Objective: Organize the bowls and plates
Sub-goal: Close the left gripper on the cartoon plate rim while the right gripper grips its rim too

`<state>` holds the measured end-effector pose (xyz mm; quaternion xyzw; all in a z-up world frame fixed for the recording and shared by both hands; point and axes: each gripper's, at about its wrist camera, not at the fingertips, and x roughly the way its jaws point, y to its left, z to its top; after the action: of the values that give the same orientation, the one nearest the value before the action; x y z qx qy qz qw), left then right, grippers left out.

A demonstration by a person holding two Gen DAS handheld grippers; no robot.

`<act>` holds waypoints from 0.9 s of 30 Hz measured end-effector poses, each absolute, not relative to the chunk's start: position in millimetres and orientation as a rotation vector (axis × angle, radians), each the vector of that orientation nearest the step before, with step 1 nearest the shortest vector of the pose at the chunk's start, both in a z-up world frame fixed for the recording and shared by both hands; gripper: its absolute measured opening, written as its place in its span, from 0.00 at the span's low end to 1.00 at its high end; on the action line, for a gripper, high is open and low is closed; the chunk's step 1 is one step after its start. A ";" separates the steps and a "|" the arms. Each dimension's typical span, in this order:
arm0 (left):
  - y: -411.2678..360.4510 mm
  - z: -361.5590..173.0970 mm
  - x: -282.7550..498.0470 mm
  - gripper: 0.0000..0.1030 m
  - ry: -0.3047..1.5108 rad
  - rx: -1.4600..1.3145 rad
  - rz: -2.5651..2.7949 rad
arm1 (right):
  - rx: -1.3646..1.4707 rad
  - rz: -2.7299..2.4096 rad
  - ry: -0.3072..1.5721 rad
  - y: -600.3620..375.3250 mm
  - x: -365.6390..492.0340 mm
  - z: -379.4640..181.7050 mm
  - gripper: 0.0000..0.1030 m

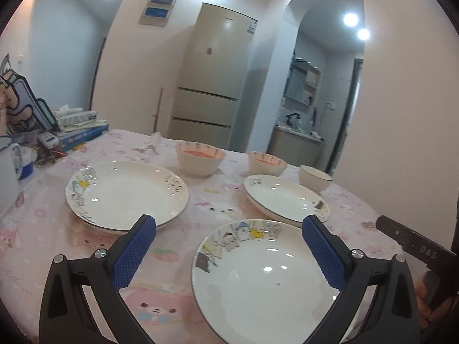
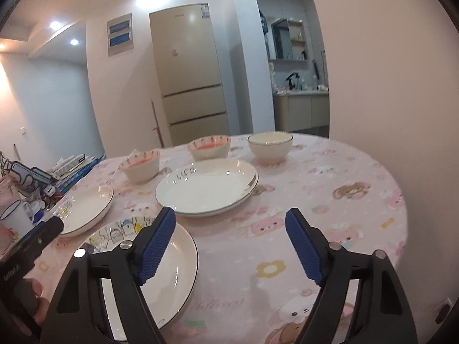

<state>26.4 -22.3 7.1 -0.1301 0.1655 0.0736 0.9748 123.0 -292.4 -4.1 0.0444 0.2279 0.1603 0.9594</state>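
Three white plates with cartoon prints lie on the pink tablecloth. In the left wrist view they are a left plate [image 1: 123,192], a far right plate [image 1: 284,197] and a near plate [image 1: 258,275]. Behind them stand two pink-lined bowls [image 1: 200,160] [image 1: 265,163] and a plain white bowl [image 1: 314,177]. My left gripper [image 1: 229,220] is open over the near plate's far rim and holds nothing. My right gripper [image 2: 231,213] is open above bare cloth, between the near plate [image 2: 178,258] and the middle plate [image 2: 206,189], with nothing between its fingers.
Books, boxes and a cartoon bag [image 1: 23,106] crowd the table's left side, with a white mug [image 2: 15,218] near them. A wall [image 2: 401,86] stands close to the round table's right edge [image 2: 401,200]. A fridge [image 1: 212,80] is behind the table.
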 end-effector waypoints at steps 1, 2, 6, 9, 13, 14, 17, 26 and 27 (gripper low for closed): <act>-22.9 6.8 28.4 1.00 0.349 -0.250 0.150 | 0.100 0.348 0.486 -293.6 126.4 -8.7 0.67; -23.2 6.3 30.7 1.00 0.365 -0.243 0.143 | 0.109 0.367 0.507 -293.0 129.0 -13.0 0.64; -20.3 -1.6 39.9 1.00 0.430 -0.269 0.140 | 0.133 0.436 0.579 -289.4 142.8 -30.8 0.58; -17.1 -9.0 46.8 1.00 0.465 -0.313 0.097 | 0.148 0.515 0.665 -285.0 151.4 -45.3 0.58; -16.8 -17.7 56.2 0.98 0.500 -0.344 0.064 | 0.157 0.573 0.683 -279.4 156.1 -54.2 0.58; -16.4 -20.2 58.1 0.96 0.511 -0.351 0.063 | 0.169 0.594 0.687 -277.4 157.3 -55.2 0.58; -10.9 -27.8 63.5 0.88 0.549 -0.392 0.064 | 0.230 0.661 0.733 -274.2 165.4 -63.0 0.47; -3.7 -43.0 69.0 0.58 0.627 -0.460 0.049 | 0.320 0.708 0.834 -270.9 175.9 -83.1 0.17; -2.8 -43.3 68.7 0.58 0.628 -0.465 0.046 | 0.331 0.707 0.838 -271.7 177.1 -84.3 0.17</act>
<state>68.7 -2.8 -43.3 -0.2264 0.3059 0.0226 0.9245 177.1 -271.7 -84.3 0.1568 0.3965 0.3346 0.8404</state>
